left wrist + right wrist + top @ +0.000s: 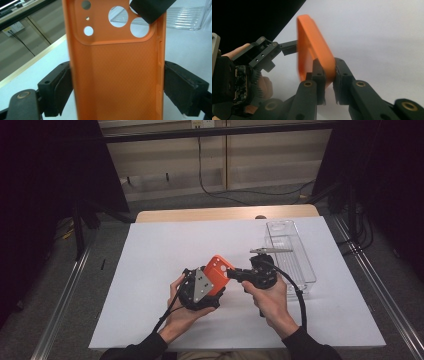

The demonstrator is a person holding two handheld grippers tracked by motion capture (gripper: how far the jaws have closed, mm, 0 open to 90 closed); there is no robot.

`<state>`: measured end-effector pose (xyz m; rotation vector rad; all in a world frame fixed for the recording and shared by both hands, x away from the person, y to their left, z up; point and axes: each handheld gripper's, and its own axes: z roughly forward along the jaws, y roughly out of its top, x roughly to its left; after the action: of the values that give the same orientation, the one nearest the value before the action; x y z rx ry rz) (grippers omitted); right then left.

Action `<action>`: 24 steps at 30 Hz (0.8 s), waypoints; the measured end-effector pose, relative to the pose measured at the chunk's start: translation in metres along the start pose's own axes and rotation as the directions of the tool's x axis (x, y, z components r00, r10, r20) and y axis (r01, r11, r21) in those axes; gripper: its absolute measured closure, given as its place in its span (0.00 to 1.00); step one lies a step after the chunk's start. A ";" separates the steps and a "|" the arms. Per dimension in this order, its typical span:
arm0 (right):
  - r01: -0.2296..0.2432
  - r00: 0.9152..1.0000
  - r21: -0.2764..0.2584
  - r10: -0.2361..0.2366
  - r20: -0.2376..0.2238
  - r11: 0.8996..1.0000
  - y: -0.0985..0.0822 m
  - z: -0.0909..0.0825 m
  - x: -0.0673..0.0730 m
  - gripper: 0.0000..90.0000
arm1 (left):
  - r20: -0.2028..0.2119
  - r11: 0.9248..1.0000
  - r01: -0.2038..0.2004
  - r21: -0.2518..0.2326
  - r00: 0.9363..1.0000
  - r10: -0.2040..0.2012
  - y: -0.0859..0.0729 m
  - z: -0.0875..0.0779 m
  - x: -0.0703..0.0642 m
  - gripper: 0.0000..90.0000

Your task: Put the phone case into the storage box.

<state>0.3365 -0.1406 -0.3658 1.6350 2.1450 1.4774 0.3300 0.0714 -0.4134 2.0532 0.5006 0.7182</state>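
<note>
The person is holding an orange phone case (218,271) up off the white table (150,270), caught between both tools. The left gripper (117,82) is standing wide, its two black pads pressing on the case's long side edges, so the case is spanning the full gap between them with the camera cut-outs pointing away from the hand. The right gripper (327,75) is pinching narrow, clamped across the thin wall at one top corner of the case, just beyond the left one's reach; its dark tip is showing over that corner in the left gripper view.

The case is looking light, thin and rubbery, likely to bend and twist if pulled from one corner alone. The textured inside should be giving some bite, though the smooth rim may be slipping under a hard squeeze. I would be taking it by the long edges, as the left tool is doing. A clear plastic tray (300,270) is sitting just past the right gripper.
</note>
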 end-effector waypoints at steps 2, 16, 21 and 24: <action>0.008 1.000 -0.005 -0.008 0.001 1.000 0.000 0.000 0.000 0.90 | 0.003 1.000 0.005 -0.005 1.000 -0.005 0.000 0.000 0.000 0.16; 0.041 0.999 -0.056 -0.040 0.021 0.998 0.004 -0.008 -0.002 0.90 | 0.057 0.993 0.102 -0.053 0.993 -0.099 0.000 -0.001 0.008 0.06; 0.059 0.998 -0.077 -0.056 0.040 0.995 0.006 -0.011 -0.004 0.90 | 0.081 0.992 0.121 -0.043 0.990 -0.117 -0.001 -0.001 0.012 0.03; 0.066 0.997 -0.080 -0.062 0.049 0.995 0.006 -0.012 -0.006 0.90 | 0.113 0.985 0.163 -0.050 0.981 -0.156 -0.002 -0.001 0.016 0.03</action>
<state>0.3370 -0.1532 -0.3583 1.5434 2.0633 1.4735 0.3411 0.0826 -0.4094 1.9594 0.5677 0.5174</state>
